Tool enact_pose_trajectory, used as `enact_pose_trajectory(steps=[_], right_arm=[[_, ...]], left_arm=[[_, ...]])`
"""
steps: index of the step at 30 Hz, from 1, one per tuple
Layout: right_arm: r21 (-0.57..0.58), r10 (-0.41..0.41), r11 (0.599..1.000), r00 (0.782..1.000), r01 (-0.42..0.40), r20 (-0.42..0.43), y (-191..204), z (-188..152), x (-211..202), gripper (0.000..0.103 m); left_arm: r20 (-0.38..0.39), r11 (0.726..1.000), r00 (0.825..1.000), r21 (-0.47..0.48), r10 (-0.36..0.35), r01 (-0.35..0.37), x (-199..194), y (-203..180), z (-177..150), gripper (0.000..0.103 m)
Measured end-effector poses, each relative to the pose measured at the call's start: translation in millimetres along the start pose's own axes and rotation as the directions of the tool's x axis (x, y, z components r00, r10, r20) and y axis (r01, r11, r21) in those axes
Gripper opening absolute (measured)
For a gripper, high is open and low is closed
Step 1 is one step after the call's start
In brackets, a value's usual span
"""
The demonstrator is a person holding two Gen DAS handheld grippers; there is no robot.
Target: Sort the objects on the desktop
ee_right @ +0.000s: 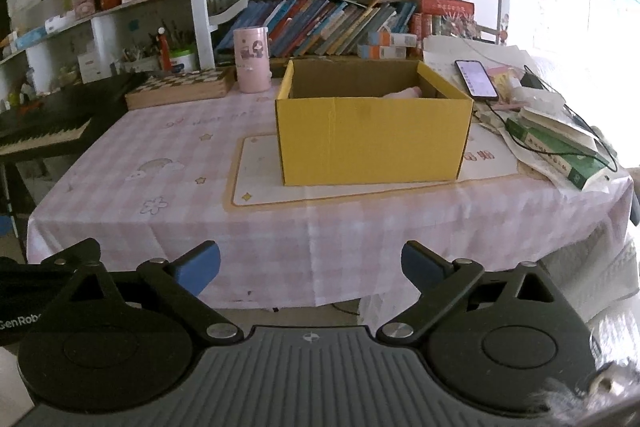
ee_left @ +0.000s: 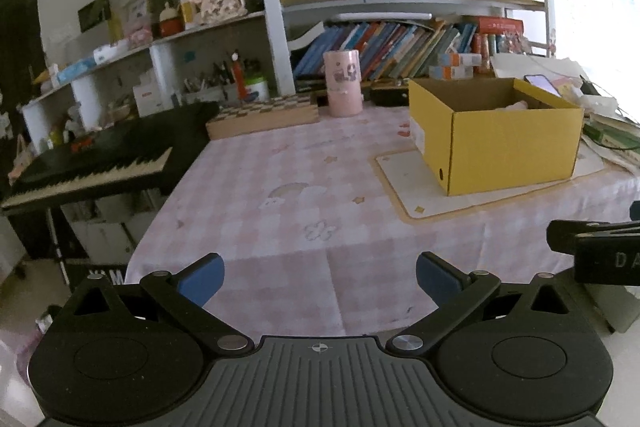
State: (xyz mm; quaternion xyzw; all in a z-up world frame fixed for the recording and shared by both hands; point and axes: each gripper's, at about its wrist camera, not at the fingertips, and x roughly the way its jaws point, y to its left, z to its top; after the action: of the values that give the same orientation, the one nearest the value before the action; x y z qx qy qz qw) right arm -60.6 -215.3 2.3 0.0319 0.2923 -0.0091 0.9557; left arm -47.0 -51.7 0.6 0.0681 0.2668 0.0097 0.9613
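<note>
Both tools hang off the near edge of the table, jaws spread wide with nothing between them: the left gripper (ee_left: 320,281) and the right gripper (ee_right: 310,269) are each released and empty. This looks like a pause between picks, or close to the end of sorting, since the checked pink tablecloth (ee_right: 160,147) in front is bare of loose items.

The yellow box (ee_right: 374,139) stands on a cream mat (ee_right: 256,183) at about twelve o'clock from the right gripper and two o'clock from the left. Something pale pink (ee_right: 404,93) already lies inside, near its far wall.

Candidates still out are the pink cup (ee_right: 251,61) at eleven o'clock, just beside the wooden chessboard box (ee_right: 180,89), and the clutter at two o'clock: a phone (ee_right: 476,79) on its cable and a green book (ee_right: 560,155) among papers. The next move, as I judge it, calls for choosing one, reaching past the box with open jaws, and avoiding the cable.

A keyboard (ee_left: 92,167) sits at nine o'clock beside the table; crowded bookshelves (ee_left: 400,43) fill the back wall.
</note>
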Motion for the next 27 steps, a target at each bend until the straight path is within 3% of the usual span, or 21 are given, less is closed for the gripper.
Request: enact_pose_trajectory(steps=[7, 18, 27], right_arm=[[0.000, -0.002, 1.000, 1.000, 0.002, -0.010, 5.5, -3.7, -3.9, 0.099], [0.010, -0.016, 1.000, 0.999, 0.016, -0.029, 10.8, -8.3, -4.1, 0.100], [0.003, -0.014, 1.000, 0.999, 0.014, -0.043, 12.3, -9.5, -3.8, 0.101]], left_arm=[[-0.012, 0.999, 1.000, -0.035, -0.028, 0.028, -2.8, 9.5, -4.7, 0.103], [-0.024, 0.999, 0.999, 0.015, -0.033, 0.033, -4.1, 4.6, -6.0, 0.103], [-0.042, 0.998, 0.997, -0.001, -0.069, 0.069, -2.9, 6.0, -7.8, 0.103]])
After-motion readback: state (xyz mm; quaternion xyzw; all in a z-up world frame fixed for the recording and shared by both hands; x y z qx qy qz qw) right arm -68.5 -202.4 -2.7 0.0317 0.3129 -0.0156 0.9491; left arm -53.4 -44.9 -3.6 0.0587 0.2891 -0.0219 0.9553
